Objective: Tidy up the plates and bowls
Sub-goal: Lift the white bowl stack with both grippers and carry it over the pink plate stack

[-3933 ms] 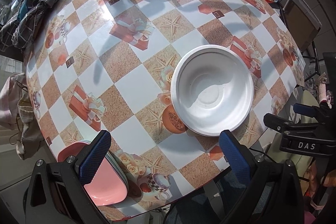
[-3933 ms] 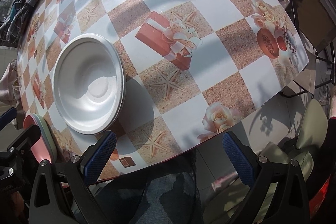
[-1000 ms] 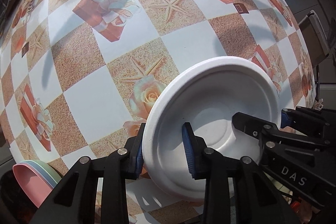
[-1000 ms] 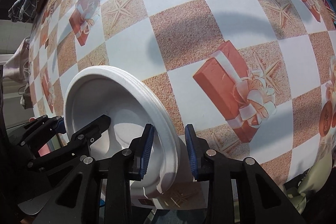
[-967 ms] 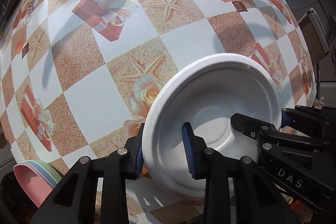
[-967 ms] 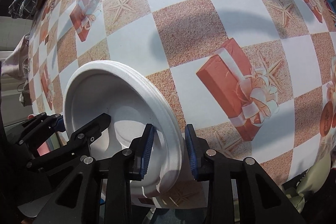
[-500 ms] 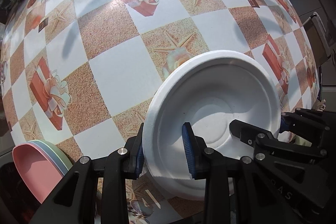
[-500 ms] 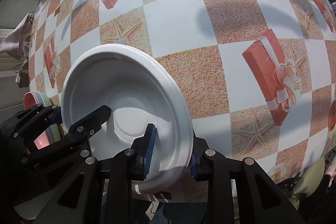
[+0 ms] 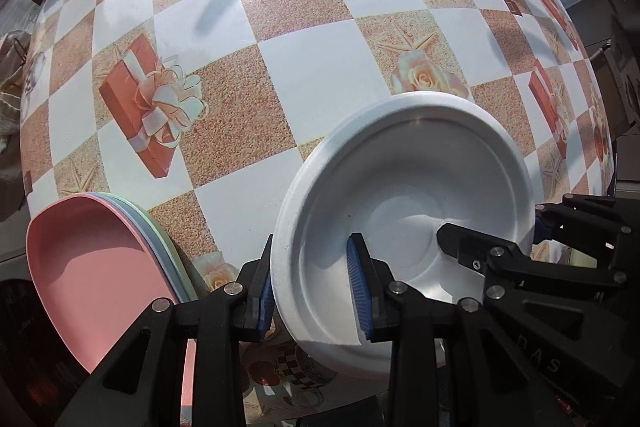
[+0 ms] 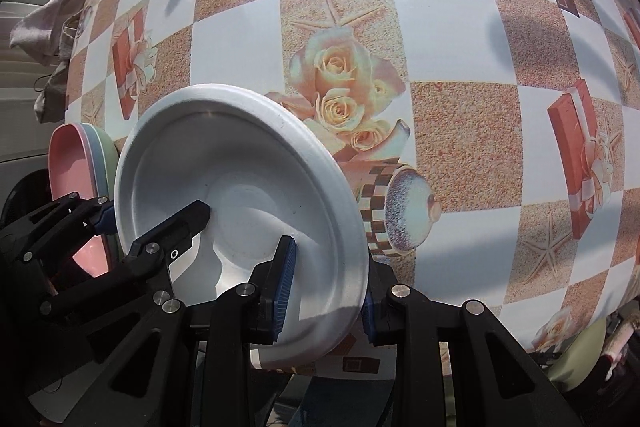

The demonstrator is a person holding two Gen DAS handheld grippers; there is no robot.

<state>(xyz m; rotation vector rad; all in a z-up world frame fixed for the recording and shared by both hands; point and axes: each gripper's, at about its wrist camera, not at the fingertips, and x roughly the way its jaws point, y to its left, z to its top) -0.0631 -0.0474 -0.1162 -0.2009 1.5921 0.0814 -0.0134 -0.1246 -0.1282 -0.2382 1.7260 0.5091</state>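
A white bowl is held above the table by both grippers. My left gripper is shut on the bowl's left rim, one pad inside and one outside. My right gripper is shut on the bowl's right rim in the same way. Each gripper shows in the other's view, the right gripper at the far rim and the left gripper likewise. A stack of pastel plates, pink on top, lies at the table's near left edge, just left of the bowl; it also shows in the right wrist view.
The round table has a checked cloth with gift boxes, roses and starfish. Cloths hang over its far left edge. A chair stands beyond the right edge.
Both grippers have carried the bowl leftward over the table toward the plate stack, which now lies close beside the bowl. Both grips are unchanged.
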